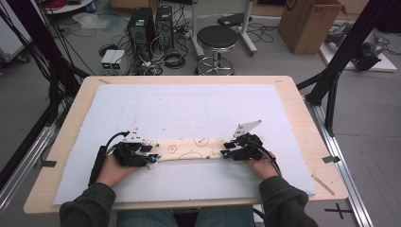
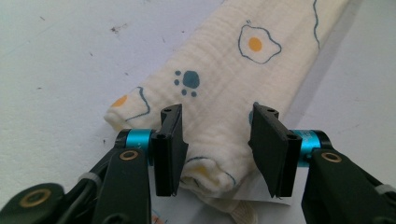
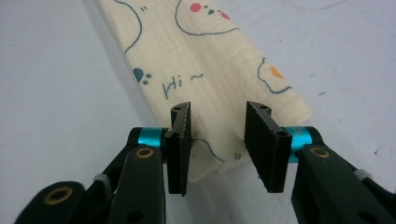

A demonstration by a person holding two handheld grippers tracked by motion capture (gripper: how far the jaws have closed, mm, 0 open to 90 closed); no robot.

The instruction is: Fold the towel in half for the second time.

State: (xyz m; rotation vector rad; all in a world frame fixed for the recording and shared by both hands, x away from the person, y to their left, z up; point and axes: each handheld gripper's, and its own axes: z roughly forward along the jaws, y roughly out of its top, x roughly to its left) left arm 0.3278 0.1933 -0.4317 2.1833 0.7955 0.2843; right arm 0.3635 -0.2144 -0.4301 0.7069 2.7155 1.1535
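Observation:
A cream cloth (image 1: 189, 149) printed with fried eggs, paw prints and doodles lies folded into a long narrow strip across the white mat (image 1: 189, 104). My left gripper (image 1: 150, 156) is at the strip's left end and my right gripper (image 1: 228, 150) at its right end. In the left gripper view the jaws of that gripper (image 2: 218, 111) stand apart over the rolled end of the cloth (image 2: 224, 70), with the pads not pressing on it. The right gripper (image 3: 219, 107) is open too, straddling the flat folded end of the cloth (image 3: 205, 60).
The mat covers most of a wooden table (image 1: 302, 123). A thin wooden stick (image 1: 324, 184) lies near the table's right front corner. Beyond the far edge stand a black stool (image 1: 216, 38), computer towers (image 1: 151, 28) and a cardboard box (image 1: 309, 23).

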